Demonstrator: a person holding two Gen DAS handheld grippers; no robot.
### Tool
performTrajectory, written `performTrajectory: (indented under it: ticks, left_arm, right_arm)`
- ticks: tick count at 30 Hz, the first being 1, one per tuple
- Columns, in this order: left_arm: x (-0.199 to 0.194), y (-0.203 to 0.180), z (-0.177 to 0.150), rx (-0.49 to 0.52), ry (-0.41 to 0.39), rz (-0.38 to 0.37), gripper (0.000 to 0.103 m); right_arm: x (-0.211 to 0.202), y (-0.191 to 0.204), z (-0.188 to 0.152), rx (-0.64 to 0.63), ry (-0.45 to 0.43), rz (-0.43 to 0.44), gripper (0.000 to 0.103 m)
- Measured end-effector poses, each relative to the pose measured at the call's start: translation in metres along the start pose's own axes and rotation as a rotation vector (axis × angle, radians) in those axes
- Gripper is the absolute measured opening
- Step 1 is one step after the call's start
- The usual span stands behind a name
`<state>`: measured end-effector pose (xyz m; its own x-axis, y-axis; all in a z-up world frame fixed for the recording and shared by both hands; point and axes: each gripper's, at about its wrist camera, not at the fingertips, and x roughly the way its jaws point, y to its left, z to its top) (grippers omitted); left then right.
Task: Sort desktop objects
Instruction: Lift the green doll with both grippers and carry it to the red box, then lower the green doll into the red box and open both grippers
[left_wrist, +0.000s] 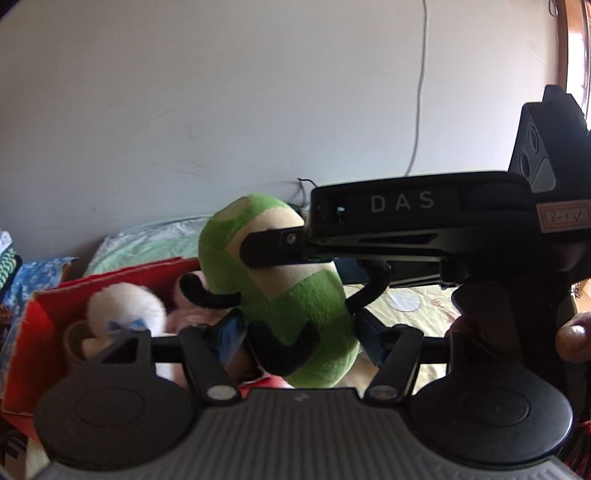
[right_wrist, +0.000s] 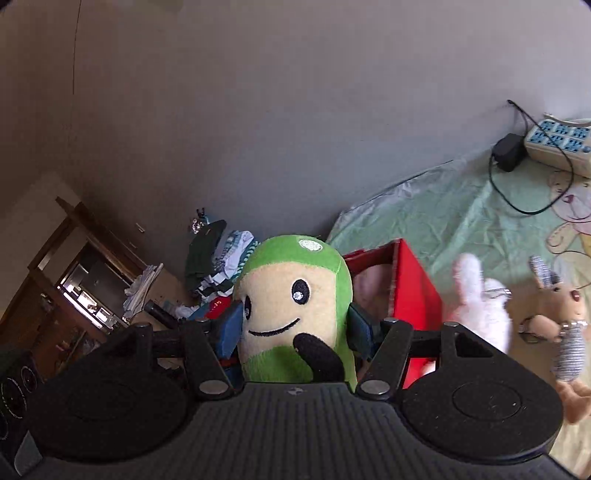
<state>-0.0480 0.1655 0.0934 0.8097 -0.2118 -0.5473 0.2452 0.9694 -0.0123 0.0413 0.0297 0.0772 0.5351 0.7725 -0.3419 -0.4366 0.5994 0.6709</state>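
- Green plush toy (left_wrist: 295, 295) sits clamped between both of our grippers, lifted above the red box (left_wrist: 40, 321) and the bed sheet (left_wrist: 424, 306).
- We see our left gripper (left_wrist: 299, 332) with its blue pads (left_wrist: 231, 334) pressed into the toy's lower body, one on each side, jaws about half spread and holding the plush.
- From the left wrist view, our right gripper (left_wrist: 280, 254) comes in from the right side, one black finger lying across the toy's upper part; a hand (left_wrist: 569, 336) shows at the right edge behind its handle.
- From the right wrist view, our right gripper (right_wrist: 295, 328) has its blue pads (right_wrist: 231, 328) against the cheeks of the toy's cream face, so it too grips the green plush toy (right_wrist: 295, 302), jaws about half spread.
- The toy faces the right wrist camera, upright, with a black arm raised in front of its belly.
- Behind the toy, the red box (right_wrist: 410, 291) stands open on the bed sheet (right_wrist: 461, 214), with soft pink and white toys inside.
- We see a white plush rabbit (right_wrist: 480, 310) just beside the box on the right, blurred, and a beige striped plush (right_wrist: 565, 332) lying further right on the sheet.
- A power strip (right_wrist: 557, 144) with a black adapter (right_wrist: 508, 151) rests at the far corner by the wall.
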Motion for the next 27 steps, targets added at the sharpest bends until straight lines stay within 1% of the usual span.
performTrajectory:
  ticks: [4, 7, 10, 13, 18, 23, 27]
  left_arm:
    - [-0.023, 0.061, -0.003, -0.021, -0.022, 0.058, 0.067]
    - [-0.029, 0.104, -0.007, -0.041, -0.018, 0.087, 0.067]
    - [-0.028, 0.145, -0.013, -0.061, 0.005, 0.096, 0.067]
    - [-0.022, 0.176, -0.021, -0.072, 0.031, 0.095, 0.067]
    - [-0.001, 0.214, -0.036, -0.084, 0.086, 0.047, 0.066]
    - [0.009, 0.234, -0.051, -0.089, 0.135, -0.005, 0.067]
    - [0.013, 0.244, -0.056, -0.078, 0.141, -0.031, 0.068]
  right_arm:
    - [0.053, 0.037, -0.008, -0.022, 0.008, 0.037, 0.063]
    - [0.093, 0.059, -0.018, -0.021, 0.017, 0.052, 0.063]
    - [0.124, 0.069, -0.028, -0.013, 0.026, 0.046, 0.063]
    - [0.149, 0.073, -0.039, 0.003, 0.036, 0.024, 0.063]
    - [0.176, 0.070, -0.049, 0.018, 0.052, -0.034, 0.063]
    - [0.188, 0.083, -0.065, -0.049, 0.071, -0.089, 0.064]
    - [0.190, 0.089, -0.069, -0.039, 0.077, -0.127, 0.066]
